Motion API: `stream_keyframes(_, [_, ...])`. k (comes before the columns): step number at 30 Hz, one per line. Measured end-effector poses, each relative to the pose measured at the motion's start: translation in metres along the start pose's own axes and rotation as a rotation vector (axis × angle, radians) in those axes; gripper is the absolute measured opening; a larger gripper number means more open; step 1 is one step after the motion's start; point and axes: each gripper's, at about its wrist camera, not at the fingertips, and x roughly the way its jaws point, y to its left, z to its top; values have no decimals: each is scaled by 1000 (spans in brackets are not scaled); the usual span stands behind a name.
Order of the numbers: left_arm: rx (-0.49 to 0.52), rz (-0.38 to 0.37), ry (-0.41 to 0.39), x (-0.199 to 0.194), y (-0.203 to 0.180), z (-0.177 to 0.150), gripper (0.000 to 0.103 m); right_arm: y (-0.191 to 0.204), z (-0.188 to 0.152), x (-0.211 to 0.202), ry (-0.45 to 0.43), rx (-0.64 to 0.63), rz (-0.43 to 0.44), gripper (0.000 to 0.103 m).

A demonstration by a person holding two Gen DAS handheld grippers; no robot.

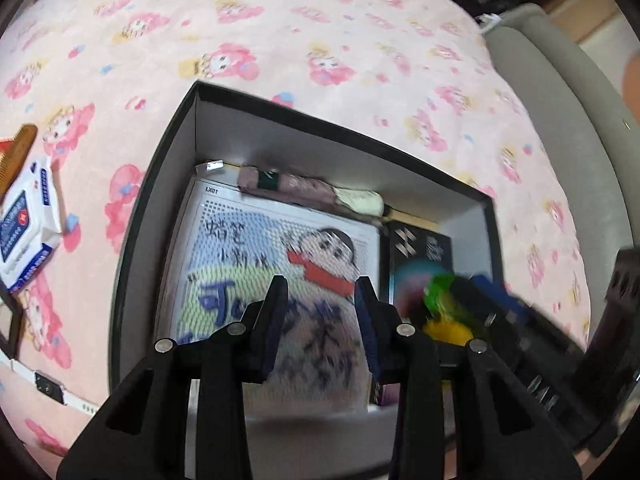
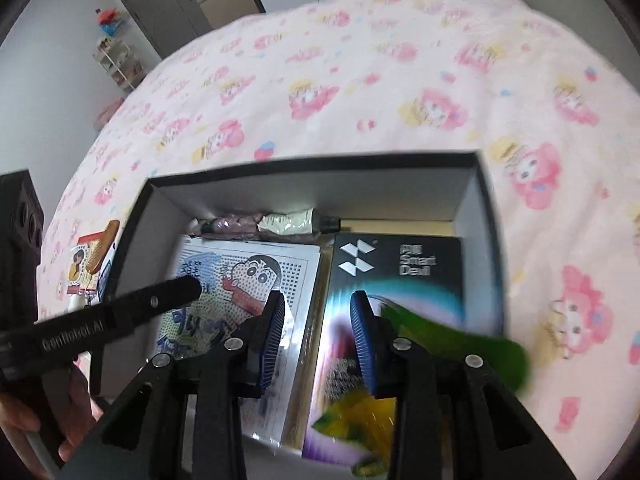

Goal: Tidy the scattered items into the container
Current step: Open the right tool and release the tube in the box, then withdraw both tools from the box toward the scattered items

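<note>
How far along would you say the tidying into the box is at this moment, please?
Well along. The black box already holds a cartoon sheet, a dark carton and a tube. A blurred green-yellow item sits by the open right gripper; the left gripper is open and empty. Still out on the bedspread: wipes pack, comb, watch.

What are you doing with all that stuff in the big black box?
A person is tidying things off the bed into the black box, holding a gripper in each hand. Both grippers are open over the box: the left gripper above the cartoon picture sheet, the right gripper above the dark Smart Devil box. A blurry green and yellow packet sits beside the right gripper. A wipes pack, a comb and a watch lie outside on the pink bedsheet.
</note>
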Motion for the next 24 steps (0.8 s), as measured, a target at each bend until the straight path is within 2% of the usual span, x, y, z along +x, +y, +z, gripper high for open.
stream_keyframes(2, [35, -1, -24, -15, -9, -13, 35, 1, -3, -21, -53, -1, -27, 30])
stream_keyframes(4, [77, 0, -50, -33, -14, -27, 37, 1, -15, -43, -98, 38, 17, 30])
stream_keyframes(6, [115, 1, -71, -47, -19, -40, 39, 3, -27, -54, -115, 60, 21, 30])
stream_keyframes(10, [175, -5, -102, -69, -23, -61, 40, 18, -57, -70, -149, 63, -57, 30])
stream_keyframes(13, [204, 5, -115, -80, -22, -80, 40, 28, -76, -81, -170, 62, -67, 31])
stream_keyframes(20, [222, -27, -113, -98, -14, -112, 41, 55, -109, -107, -204, 19, -59, 31])
stream_keyframes(24, [239, -46, -121, -108, -7, -125, 46, 70, -121, -117, -218, -7, -41, 33])
